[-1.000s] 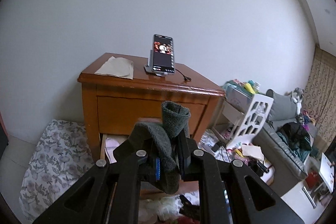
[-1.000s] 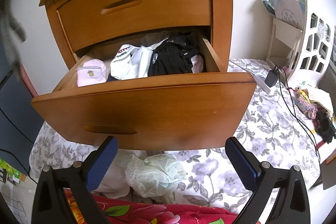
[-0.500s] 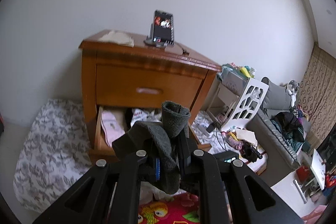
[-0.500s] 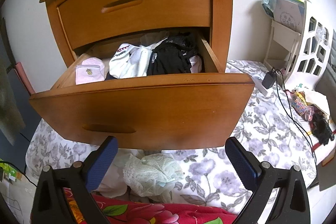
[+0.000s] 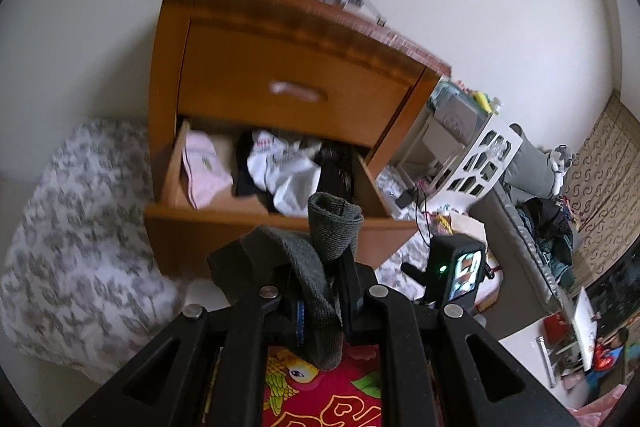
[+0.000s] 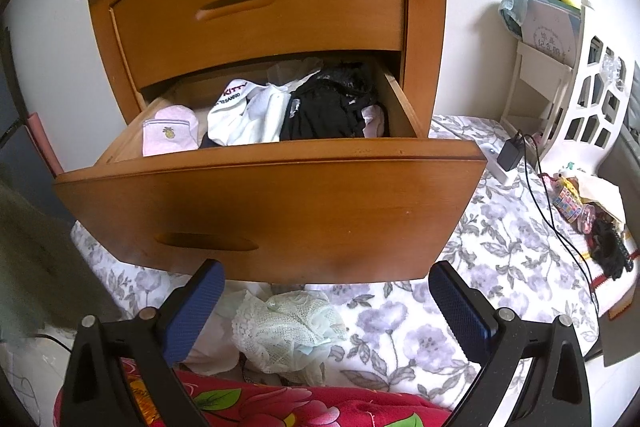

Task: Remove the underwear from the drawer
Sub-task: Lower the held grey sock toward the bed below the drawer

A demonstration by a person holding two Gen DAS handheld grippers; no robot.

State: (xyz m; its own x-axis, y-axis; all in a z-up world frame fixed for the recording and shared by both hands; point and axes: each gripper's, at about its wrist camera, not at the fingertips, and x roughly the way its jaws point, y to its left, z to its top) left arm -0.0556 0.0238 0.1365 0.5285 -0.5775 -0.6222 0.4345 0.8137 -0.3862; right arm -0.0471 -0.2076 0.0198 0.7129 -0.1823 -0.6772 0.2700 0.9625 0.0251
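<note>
A grey knitted garment [image 5: 320, 267] sits pinched between the fingers of the left gripper [image 5: 320, 311], which are clenched on it; one folded end stands up above the fingertips and the rest drapes down between them over a red flowered cloth [image 5: 320, 399]. Ahead of those fingers and beyond the garment, the lower drawer [image 6: 280, 211] of the wooden nightstand [image 6: 256, 11] stands pulled out. Inside lie a pink folded piece [image 6: 170, 137] at the left, a white piece with lettering [image 6: 240, 115] in the middle and a black lace piece [image 6: 328, 107] at the right. The right gripper [image 6: 326, 311] has its fingers spread wide and released, with nothing between the blue pads [image 6: 192, 311]. Between and just ahead of them a pale lace garment [image 6: 288, 327] lies crumpled on the grey-flowered bedding [image 6: 480, 247], under the drawer's front.
</note>
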